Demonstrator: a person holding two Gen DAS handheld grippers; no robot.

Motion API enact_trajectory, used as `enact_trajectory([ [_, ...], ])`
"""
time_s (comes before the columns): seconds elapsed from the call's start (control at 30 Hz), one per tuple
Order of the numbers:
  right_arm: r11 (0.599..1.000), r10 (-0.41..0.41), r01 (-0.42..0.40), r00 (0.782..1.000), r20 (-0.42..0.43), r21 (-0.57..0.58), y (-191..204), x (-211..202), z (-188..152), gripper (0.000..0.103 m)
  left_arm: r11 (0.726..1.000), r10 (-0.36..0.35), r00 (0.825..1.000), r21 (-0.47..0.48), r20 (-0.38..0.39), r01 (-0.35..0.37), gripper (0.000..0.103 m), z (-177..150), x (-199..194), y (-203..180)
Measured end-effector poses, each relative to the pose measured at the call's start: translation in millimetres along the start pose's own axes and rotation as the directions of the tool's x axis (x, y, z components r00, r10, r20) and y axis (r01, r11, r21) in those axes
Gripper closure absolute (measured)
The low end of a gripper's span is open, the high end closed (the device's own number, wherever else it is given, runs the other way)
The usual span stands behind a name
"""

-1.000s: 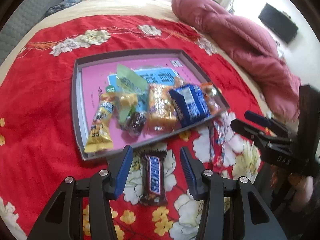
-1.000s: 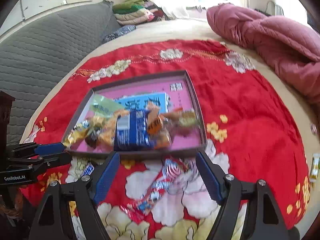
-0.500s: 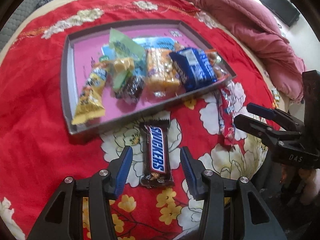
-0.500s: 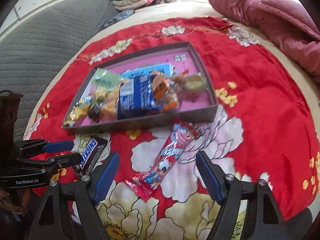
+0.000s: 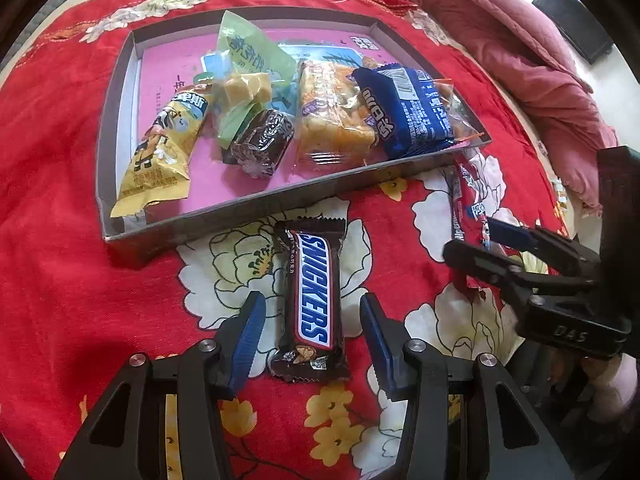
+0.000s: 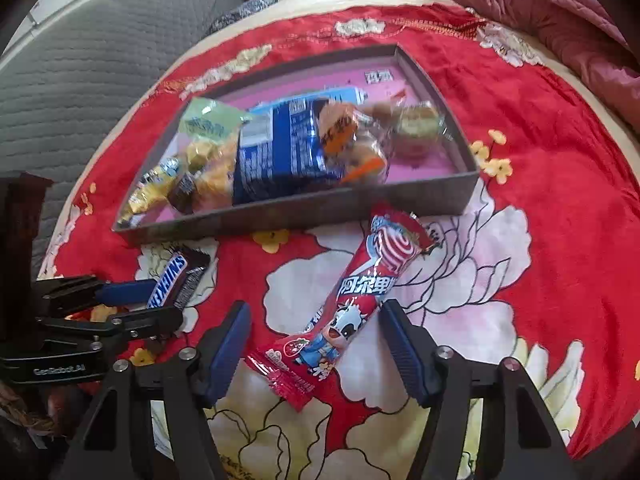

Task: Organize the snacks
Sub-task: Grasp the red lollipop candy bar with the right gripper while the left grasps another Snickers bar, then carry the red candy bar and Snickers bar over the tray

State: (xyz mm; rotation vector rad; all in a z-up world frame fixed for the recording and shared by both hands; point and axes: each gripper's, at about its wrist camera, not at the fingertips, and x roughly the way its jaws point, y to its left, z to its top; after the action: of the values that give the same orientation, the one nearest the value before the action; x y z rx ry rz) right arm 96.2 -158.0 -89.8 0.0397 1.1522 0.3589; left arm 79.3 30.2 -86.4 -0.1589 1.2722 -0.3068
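Two snacks lie loose on the red flowered bedspread (image 5: 60, 272), just in front of the grey tray (image 5: 105, 128) that holds the others. My left gripper (image 5: 310, 324) points down over the Snickers bar (image 5: 314, 296); its blue pads stand apart on either side of the bar's near end, with a gap on each side, not touching the wrapper. My right gripper (image 6: 316, 332) points down over the red lollipop packet (image 6: 352, 300), which lies slantwise with its top end just beside the tray's front wall. Its jaws are closing, the packet's lower part between them, and the pads are not yet pressing on it. Inside the tray, on its pink floor, I see a yellow packet (image 5: 160, 152) at the left, a green packet (image 5: 248, 64), a dark foil sweet (image 5: 262, 142), a clear bag of orange pieces (image 5: 332, 120) and a blue packet (image 5: 404, 112) at the right. A pink quilt (image 5: 520, 52) is heaped at the far right of the bed.
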Motion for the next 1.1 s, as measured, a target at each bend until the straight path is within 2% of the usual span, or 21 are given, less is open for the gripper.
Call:
enact_trajectory([
  [0.1,1.000,-0.002,0.002,1.000,-0.003,0.002,-1.8,5.9,1.5,0.044,1.000,0.001,1.000,-0.003,0.006,-0.001,0.052,0.4,1.1,0.0],
  [0.2,1.000,0.001,-0.001,1.000,0.004,0.005,-6.6,9.3,3.4,0.058,1.000,-0.003,1.000,-0.011,0.012,0.003,0.052,0.1,1.8,0.4],
  [0.23,1.000,0.002,-0.002,1.000,0.006,0.011,-9.2,10.1,3.7,0.062,1.000,-0.003,1.000,-0.011,0.013,0.003,0.054,0.3,1.8,0.7],
  [0.3,0.999,0.021,-0.021,1.000,0.015,0.029,-16.2,10.0,3.7,0.066,1.000,-0.006,1.000,-0.012,0.013,0.006,0.065,0.6,2.6,0.5],
  [0.47,0.997,0.058,-0.059,0.998,0.023,0.055,-23.6,7.3,3.2,0.071,1.000,0.001,1.000,0.011,0.006,-0.001,0.072,1.4,8.5,-6.1],
  [0.53,0.997,0.070,-0.071,0.997,0.017,0.043,-22.7,6.2,2.8,0.079,1.000,0.001,1.000,0.029,0.003,-0.001,0.073,0.7,9.8,-11.5],
  [0.73,0.994,0.105,-0.105,0.994,0.002,0.010,-14.2,0.7,-0.9,0.084,0.998,-0.041,0.999,0.043,0.003,0.041,0.073,0.5,6.3,-18.0],
  [0.9,0.991,0.134,-0.134,0.991,-0.008,0.002,-6.9,-5.5,-4.4,0.085,0.996,-0.073,0.997,0.052,0.015,0.072,0.073,0.9,-0.4,-23.1],
  [1.1,0.986,0.166,-0.166,0.986,0.002,0.006,-6.2,-14.7,-4.9,0.085,0.995,-0.077,0.995,0.068,0.064,0.073,0.073,1.7,-19.1,-26.6],
])
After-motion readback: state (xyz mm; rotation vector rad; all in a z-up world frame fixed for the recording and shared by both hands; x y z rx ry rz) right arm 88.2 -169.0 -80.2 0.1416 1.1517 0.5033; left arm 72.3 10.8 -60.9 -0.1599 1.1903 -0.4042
